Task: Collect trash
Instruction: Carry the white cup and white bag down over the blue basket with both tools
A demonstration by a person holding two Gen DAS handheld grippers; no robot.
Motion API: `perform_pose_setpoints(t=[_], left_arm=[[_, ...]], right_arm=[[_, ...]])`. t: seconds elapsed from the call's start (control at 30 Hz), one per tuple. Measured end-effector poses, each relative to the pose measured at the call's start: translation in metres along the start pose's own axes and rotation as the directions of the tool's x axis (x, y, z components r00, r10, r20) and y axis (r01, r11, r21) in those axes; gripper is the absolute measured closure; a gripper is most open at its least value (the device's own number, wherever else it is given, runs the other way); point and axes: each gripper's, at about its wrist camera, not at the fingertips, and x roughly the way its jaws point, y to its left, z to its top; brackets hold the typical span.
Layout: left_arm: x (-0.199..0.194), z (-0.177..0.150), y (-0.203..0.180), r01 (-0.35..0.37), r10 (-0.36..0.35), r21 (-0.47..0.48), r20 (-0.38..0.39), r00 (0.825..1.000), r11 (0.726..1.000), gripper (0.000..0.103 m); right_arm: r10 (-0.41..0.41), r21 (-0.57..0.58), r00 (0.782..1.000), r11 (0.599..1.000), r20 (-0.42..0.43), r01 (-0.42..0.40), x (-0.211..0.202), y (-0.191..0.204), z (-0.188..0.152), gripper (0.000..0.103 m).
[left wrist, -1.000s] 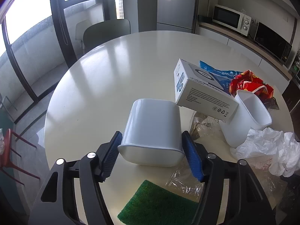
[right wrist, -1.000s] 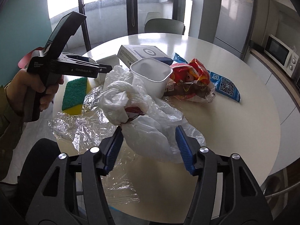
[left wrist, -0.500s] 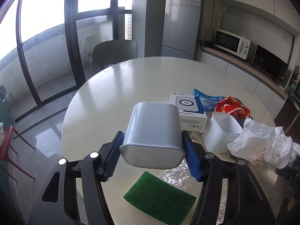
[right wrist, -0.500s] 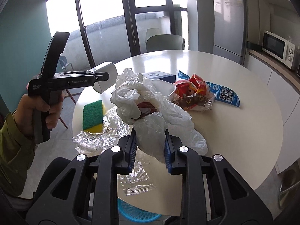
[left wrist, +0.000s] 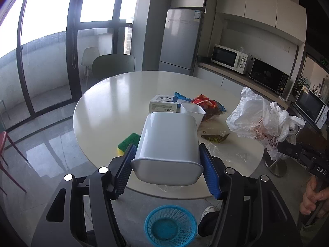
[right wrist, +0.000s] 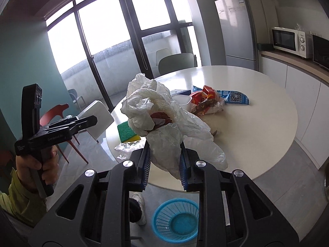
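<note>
We've got the left gripper (left wrist: 167, 171) clamping a white tub (left wrist: 167, 144) and the right gripper (right wrist: 164, 164) pinching a plastic bag (right wrist: 164, 123), both above the blue basket (right wrist: 176, 219), bag nearer overhead.

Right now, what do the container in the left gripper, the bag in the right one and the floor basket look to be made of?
Container: smooth white plastic, probably; soft sheen, rounded moulded corners.
Bag: thin translucent plastic film, crinkled, red stains showing through.
Basket: blue plastic, likely; open lattice wall, matte.

Tbl (left wrist: 115, 103): sponge (left wrist: 128, 143), box (left wrist: 163, 104), wrappers (right wrist: 207, 100)
</note>
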Motion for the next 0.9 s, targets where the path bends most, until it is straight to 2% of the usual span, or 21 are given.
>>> perform_pose_setpoints(t=[0.2, 0.43, 0.53, 0.63, 0.9], left_arm=[[-0.017, -0.041, -0.012, 0.029, -0.028, 0.019, -0.053, 0.998, 0.999, 0.042], [-0.002, -0.089, -0.011, 0.052, -0.051, 0.002, -0.159, 0.986, 0.999, 0.042], [0.012, -0.110, -0.009, 0.056, -0.056, -0.009, -0.218, 0.974, 0.998, 0.042], [0.031, -0.130, -0.006, 0.072, -0.075, -0.023, -0.289, 0.954, 0.997, 0.042], [0.075, -0.167, -0.002, 0.060, -0.075, -0.049, -0.392, 0.917, 0.997, 0.042]], right_arm=[[0.038, 0.014, 0.999, 0.999, -0.025, -0.038, -0.031, 0.010, -0.031, 0.081], [0.057, 0.007, 0.993, 0.998, -0.103, -0.057, -0.041, 0.020, -0.073, 0.081], [0.050, 0.018, 0.987, 0.999, -0.150, -0.048, -0.034, 0.020, -0.091, 0.081], [0.039, 0.037, 0.979, 0.999, -0.199, -0.032, -0.019, 0.015, -0.110, 0.081], [0.045, 0.082, 0.943, 0.996, -0.330, -0.018, 0.037, 0.003, -0.150, 0.081]])
